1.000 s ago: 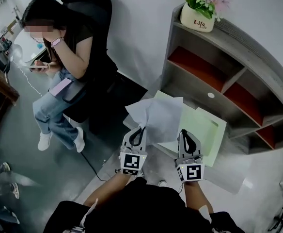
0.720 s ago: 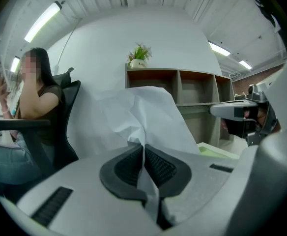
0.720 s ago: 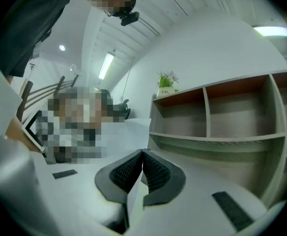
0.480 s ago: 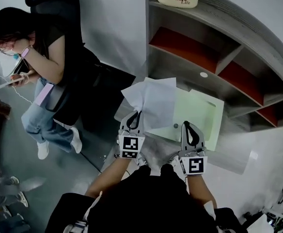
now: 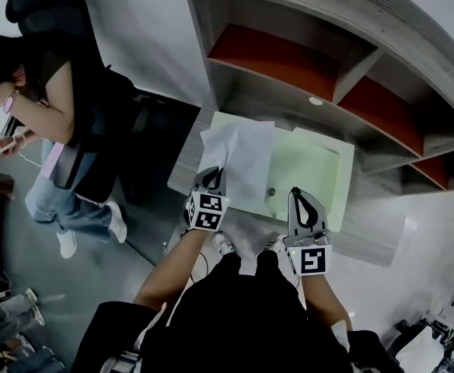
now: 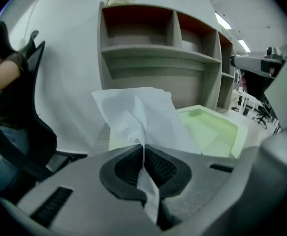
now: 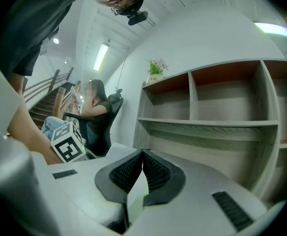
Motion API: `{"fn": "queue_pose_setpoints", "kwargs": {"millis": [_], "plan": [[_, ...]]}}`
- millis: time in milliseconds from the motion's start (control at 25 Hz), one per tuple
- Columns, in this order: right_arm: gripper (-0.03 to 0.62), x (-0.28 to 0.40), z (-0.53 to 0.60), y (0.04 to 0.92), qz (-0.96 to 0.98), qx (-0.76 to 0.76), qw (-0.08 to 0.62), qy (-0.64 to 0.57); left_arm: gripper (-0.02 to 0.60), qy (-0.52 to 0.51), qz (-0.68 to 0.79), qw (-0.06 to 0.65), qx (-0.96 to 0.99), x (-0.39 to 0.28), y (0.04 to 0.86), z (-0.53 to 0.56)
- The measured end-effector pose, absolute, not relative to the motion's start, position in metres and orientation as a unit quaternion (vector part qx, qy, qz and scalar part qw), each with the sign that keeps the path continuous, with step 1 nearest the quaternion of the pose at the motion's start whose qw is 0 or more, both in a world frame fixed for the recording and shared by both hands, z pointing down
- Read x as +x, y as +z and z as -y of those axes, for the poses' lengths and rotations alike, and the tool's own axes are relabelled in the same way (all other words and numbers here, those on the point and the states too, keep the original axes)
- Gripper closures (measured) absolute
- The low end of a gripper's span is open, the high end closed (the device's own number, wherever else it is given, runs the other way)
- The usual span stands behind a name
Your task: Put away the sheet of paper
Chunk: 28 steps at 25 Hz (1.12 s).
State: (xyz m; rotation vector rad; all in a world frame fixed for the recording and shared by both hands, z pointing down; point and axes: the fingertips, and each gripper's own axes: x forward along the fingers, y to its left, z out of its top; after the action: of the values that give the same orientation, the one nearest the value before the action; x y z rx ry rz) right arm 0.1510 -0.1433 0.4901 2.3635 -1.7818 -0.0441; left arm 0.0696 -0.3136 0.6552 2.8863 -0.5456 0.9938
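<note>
Both forearms (image 5: pixel 165 280) reach forward side by side, the left gripper (image 5: pixel 214 176) clamped on the sheet of paper (image 5: pixel 241 155), the right gripper (image 5: pixel 299 195) with jaws together.

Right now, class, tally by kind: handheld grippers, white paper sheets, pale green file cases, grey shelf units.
Handheld two-jaw grippers: 2 (left gripper, right gripper)
Crumpled white paper sheet: 1
Pale green open file case: 1
Grey wooden shelf unit: 1
Total: 5

An office: a person (image 5: pixel 34 106) sits in a black swivel chair (image 5: pixel 44 10) at the upper left, a grey open shelf unit (image 5: pixel 328 68) spans the top, and strip lights (image 7: pixel 100 56) run along the ceiling (image 7: pixel 133 21).
</note>
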Motion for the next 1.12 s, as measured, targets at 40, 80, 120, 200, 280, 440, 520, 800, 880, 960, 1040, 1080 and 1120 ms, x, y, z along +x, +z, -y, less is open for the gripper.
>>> {"fn": "queue_pose_setpoints", "kwargs": {"millis": [40,80,120,200,280,440,520,800,880,960,1040,1080,1120], "plan": [[0.572,0.152,0.14,0.497,0.6,0.793,0.103,-0.001,0.568,0.335,0.17,0.033,0.926,0.072,0.664,0.313],[0.572,0.153,0.136,0.505,0.602,0.79,0.116,0.016,0.568,0.348,0.166,0.041,0.922,0.076,0.671,0.314],[0.572,0.152,0.133,0.512,0.603,0.788,0.124,0.028,0.568,0.359,0.163,0.044,0.918,0.079,0.675,0.313],[0.572,0.154,0.127,0.52,0.603,0.787,0.122,0.041,0.568,0.38,0.157,0.045,0.91,0.085,0.686,0.311],[0.572,0.158,0.123,0.526,0.603,0.787,0.121,0.052,0.568,0.399,0.15,0.047,0.903,0.091,0.698,0.306],[0.572,0.162,0.113,0.532,0.605,0.783,0.133,0.059,0.566,0.425,0.149,0.051,0.892,0.1,0.718,0.299],[0.572,0.165,0.107,0.536,0.604,0.783,0.134,0.068,0.566,0.434,0.151,0.054,0.887,0.103,0.726,0.294],[0.572,0.183,0.088,0.549,0.602,0.783,0.128,0.093,0.563,0.456,0.148,0.057,0.876,0.129,0.741,0.283],[0.572,0.187,0.082,0.553,0.601,0.783,0.128,0.1,0.563,0.46,0.147,0.058,0.874,0.137,0.743,0.28],[0.572,0.192,0.077,0.555,0.602,0.782,0.128,0.103,0.563,0.465,0.145,0.057,0.871,0.144,0.745,0.277],[0.572,0.198,0.073,0.556,0.601,0.782,0.125,0.108,0.563,0.47,0.142,0.053,0.87,0.152,0.745,0.274],[0.572,0.201,0.071,0.557,0.601,0.782,0.122,0.11,0.563,0.472,0.141,0.05,0.869,0.156,0.745,0.272],[0.572,0.204,0.069,0.558,0.601,0.783,0.119,0.11,0.563,0.475,0.141,0.049,0.867,0.159,0.746,0.27]]}}
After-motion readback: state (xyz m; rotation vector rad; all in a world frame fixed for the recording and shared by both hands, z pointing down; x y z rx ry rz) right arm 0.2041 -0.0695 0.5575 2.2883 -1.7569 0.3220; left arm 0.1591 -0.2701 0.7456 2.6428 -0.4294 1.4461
